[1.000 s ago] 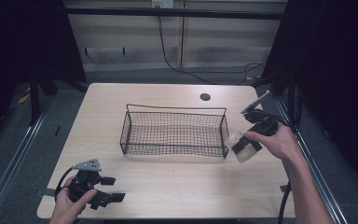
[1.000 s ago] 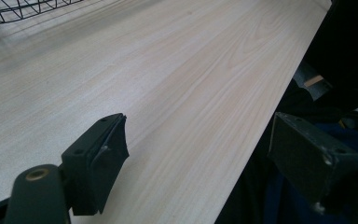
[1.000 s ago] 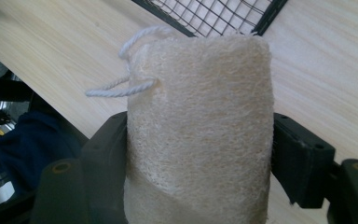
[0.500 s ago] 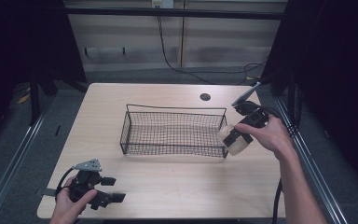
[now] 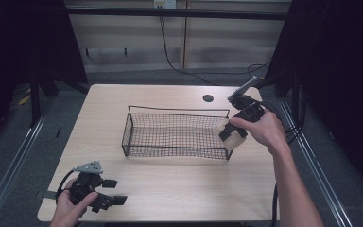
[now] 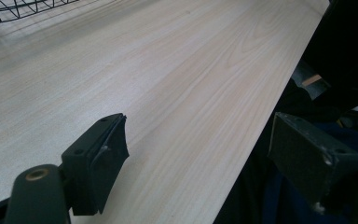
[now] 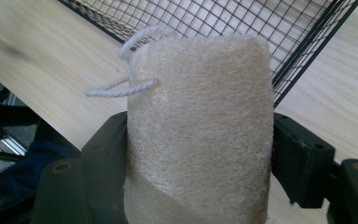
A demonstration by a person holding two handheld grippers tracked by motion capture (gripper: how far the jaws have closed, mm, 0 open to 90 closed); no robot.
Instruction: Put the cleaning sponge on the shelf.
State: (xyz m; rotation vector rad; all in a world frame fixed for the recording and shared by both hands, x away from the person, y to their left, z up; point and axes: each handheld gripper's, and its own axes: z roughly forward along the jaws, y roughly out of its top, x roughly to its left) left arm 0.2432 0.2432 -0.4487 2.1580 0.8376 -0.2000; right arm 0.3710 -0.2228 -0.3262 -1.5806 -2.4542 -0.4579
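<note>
Wire basket (image 5: pixel 175 135) mid-table (image 5: pixel 170 189). Right gripper (image 5: pixel 230 133) pinches a coarse, fibrous loofah (image 7: pixel 198 135) with 1 white cord loop (image 7: pixel 126 65) at the basket's right end. Left gripper (image 5: pixel 105 201) jaws spread, holding nothing, at the near-left edge.

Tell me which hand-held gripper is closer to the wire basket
Right. The right hand-held gripper holds a loofah sponge at the wire basket's right end. The left hand-held gripper sits near the table's front left corner, well apart from it.

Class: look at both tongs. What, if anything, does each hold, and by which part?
The right tongs grip a loofah sponge by its two long sides, near its lower half. The left tongs are open and hold nothing.
</note>
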